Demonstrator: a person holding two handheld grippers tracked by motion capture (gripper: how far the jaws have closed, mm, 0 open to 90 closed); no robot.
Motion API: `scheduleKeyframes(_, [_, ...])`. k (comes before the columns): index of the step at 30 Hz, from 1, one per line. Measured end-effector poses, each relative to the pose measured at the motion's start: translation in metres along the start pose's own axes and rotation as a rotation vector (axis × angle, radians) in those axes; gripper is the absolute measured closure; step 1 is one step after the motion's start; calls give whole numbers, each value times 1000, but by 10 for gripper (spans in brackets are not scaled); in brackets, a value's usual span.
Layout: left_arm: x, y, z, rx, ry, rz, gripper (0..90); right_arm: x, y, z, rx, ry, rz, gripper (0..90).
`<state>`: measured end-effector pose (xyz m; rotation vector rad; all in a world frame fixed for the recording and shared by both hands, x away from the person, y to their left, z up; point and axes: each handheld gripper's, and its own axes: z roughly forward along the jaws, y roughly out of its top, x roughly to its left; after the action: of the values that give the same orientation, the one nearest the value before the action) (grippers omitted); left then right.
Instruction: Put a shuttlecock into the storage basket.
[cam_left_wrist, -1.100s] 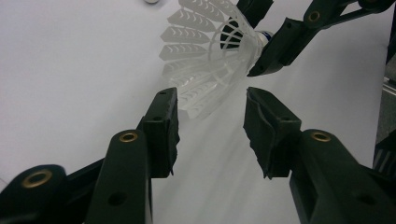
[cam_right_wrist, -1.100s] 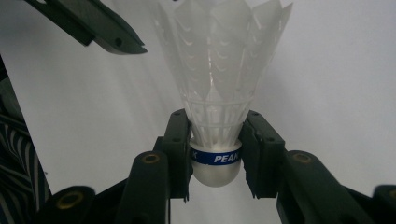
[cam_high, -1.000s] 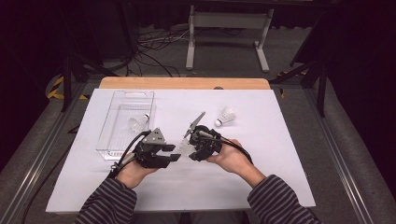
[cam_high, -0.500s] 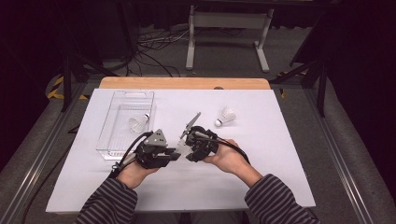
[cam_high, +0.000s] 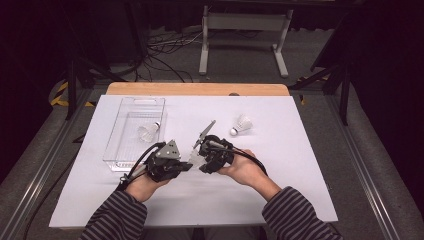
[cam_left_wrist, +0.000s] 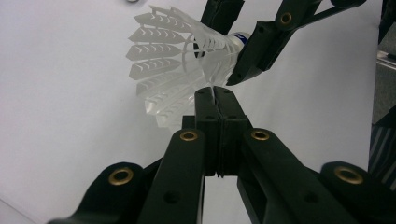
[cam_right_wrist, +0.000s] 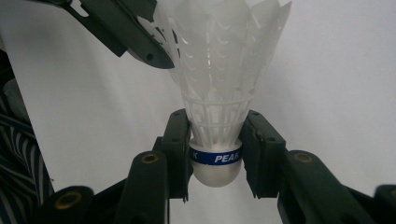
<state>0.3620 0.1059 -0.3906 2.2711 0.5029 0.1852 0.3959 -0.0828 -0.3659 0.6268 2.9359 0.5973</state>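
Observation:
A white plastic shuttlecock (cam_right_wrist: 217, 70) with a blue band is held between my two grippers over the white table top (cam_high: 300, 165). My right gripper (cam_right_wrist: 215, 154) is shut on its cork base, one pad on each side of the band. My left gripper (cam_left_wrist: 215, 95) has just been closing, and its tips now pinch the rim of the skirt (cam_left_wrist: 173, 60). From above, the left gripper (cam_high: 191, 165) and right gripper (cam_high: 202, 160) meet tip to tip at mid-table, with the shuttlecock (cam_high: 196, 156) between them.
A clear plastic tray (cam_high: 125, 150) lies at the left with one shuttlecock (cam_high: 148, 131) inside. Another shuttlecock (cam_high: 241, 125) lies on the sheet, right of centre and farther back. A wooden edge (cam_high: 197, 89) borders the far side. Striped sleeves enter from the bottom.
The left gripper's jaws have drawn together onto the skirt of the shuttlecock. Both hands and the right gripper's hold have stayed put.

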Motion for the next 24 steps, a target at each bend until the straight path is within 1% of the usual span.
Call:
scheduleKeyframes(5, [-1,0,-1,-7,-3,5,900,-1,-1,-1,-16,5,-5,619])
scheduleKeyframes(8, [-1,0,-1,-4,-7,7,900,-2,-2,0,-18,-10,1,551])
scheduleKeyframes(13, [-1,0,-1,3,-4,12,900,-2,-3,1,-23,-12,11,456])
scheduleKeyframes(19, [0,0,-3,7,1,2,900,-4,-9,-3,-48,-13,24,341])
scheduleKeyframes(22, [1,-1,-4,8,4,-1,900,-4,-14,-6,-62,-36,35,278])
scheduleKeyframes(24, [2,-1,-5,10,9,-4,900,-5,-18,-7,-73,-47,45,260])
